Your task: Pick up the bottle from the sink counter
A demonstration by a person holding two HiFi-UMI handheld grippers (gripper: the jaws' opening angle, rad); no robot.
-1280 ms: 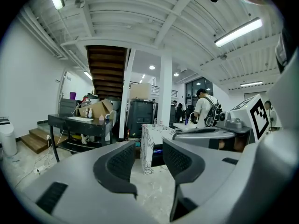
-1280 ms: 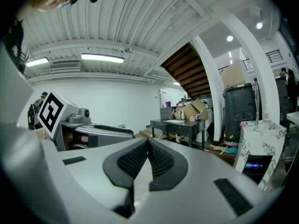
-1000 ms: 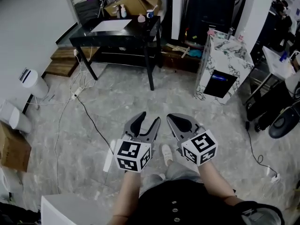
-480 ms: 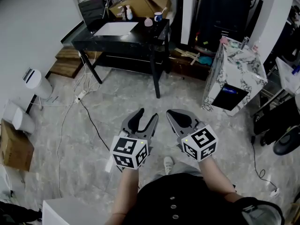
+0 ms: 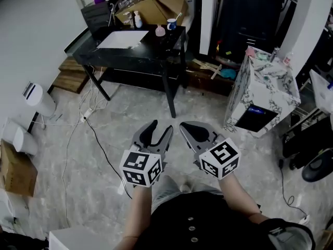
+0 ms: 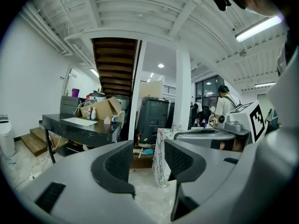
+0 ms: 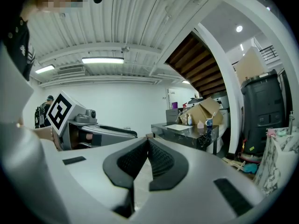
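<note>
The bottle (image 5: 137, 20) is small and pale, with a lighter body and a narrow cap, and it stands upright. It sits at the far edge of the sink counter (image 5: 154, 49), just in front of a cardboard box (image 5: 151, 1). The counter is a black table on dark legs with a lower shelf. A pale rectangle (image 5: 123, 39) lies in its top, near the bottle but apart from it.

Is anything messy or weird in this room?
Yes. A black cable snakes loose across the floor, and wooden scraps lie scattered beside the black table. The cardboard box at that table's far end gapes open.
</note>
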